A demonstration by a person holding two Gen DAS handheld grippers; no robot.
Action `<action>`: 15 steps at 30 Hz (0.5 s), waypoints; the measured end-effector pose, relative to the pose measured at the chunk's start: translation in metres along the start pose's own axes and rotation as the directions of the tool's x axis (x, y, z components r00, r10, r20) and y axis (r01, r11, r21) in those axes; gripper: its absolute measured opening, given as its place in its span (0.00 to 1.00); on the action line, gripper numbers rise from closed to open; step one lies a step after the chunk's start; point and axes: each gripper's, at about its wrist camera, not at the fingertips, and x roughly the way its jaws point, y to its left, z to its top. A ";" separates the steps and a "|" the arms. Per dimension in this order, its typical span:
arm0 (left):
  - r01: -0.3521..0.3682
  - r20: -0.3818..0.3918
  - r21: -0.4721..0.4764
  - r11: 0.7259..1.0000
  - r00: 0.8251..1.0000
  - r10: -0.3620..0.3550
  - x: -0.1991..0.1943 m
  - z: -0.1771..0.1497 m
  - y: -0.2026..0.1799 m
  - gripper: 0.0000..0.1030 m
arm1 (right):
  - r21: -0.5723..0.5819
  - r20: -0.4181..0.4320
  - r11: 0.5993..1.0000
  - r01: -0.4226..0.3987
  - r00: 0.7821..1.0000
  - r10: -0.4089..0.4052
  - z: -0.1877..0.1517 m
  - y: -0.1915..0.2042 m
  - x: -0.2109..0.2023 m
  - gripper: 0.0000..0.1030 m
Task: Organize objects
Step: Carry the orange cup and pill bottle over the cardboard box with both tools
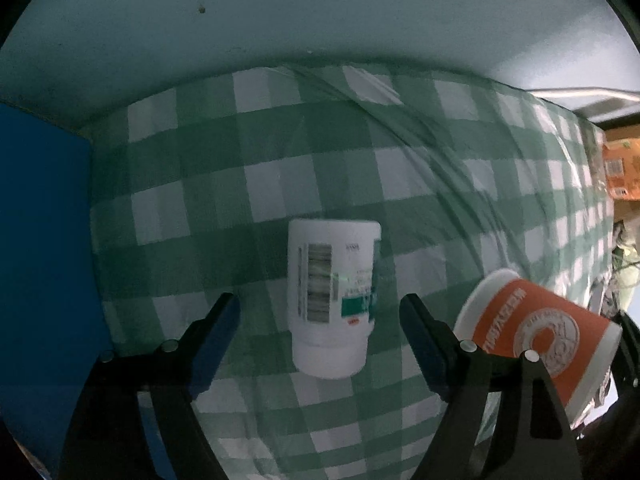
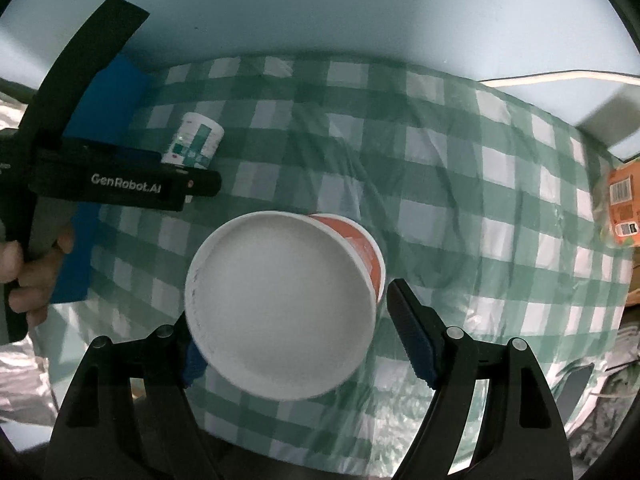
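Green-and-white checked cloth (image 1: 320, 152) under a clear plastic film covers the whole work surface, with a pale wall behind it. Nearest in the left wrist view, the left gripper (image 1: 320, 312) points down over the cloth with its jaws standing well apart; a white pill bottle (image 1: 334, 300) with a barcode and a green label block lies on its side between the fingers, cap end toward the camera, and there is clear space between it and each blue pad, so nothing is clamped. Just right of that gripper's right finger an orange paper cup (image 1: 536, 332) with a white rim sits tilted. In the right wrist view the right gripper (image 2: 288, 320) hangs over the same orange paper cup (image 2: 286, 304), looking into its white inside; the right finger stands apart from the cup wall with a gap, while the left finger is hidden behind the rim, so the jaws read as apart and not clamped on it. Farther left in that view a person's hand (image 2: 28, 276) holds the other black gripper, and the pill bottle (image 2: 194, 142) lies beyond its bar. A blue panel (image 1: 44, 240) borders the cloth's left side. At the far right edge lies an orange packet (image 2: 622, 208) with a barcode, well apart from cup and bottle.
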 end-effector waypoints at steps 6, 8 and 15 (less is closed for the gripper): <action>-0.028 0.026 -0.004 1.000 0.999 0.028 0.000 -0.002 -0.009 0.59 | 0.015 0.038 1.000 0.000 0.999 0.000 0.002 0.000 0.005 0.77; -0.020 0.039 0.002 1.000 0.999 0.020 0.000 0.001 -0.017 0.44 | 0.008 0.048 1.000 -0.009 0.999 0.009 0.002 0.000 0.004 0.76; -0.012 0.024 0.022 1.000 1.000 0.012 0.004 -0.010 -0.028 0.39 | -0.024 0.074 0.999 -0.034 0.997 0.036 0.004 0.005 -0.005 0.72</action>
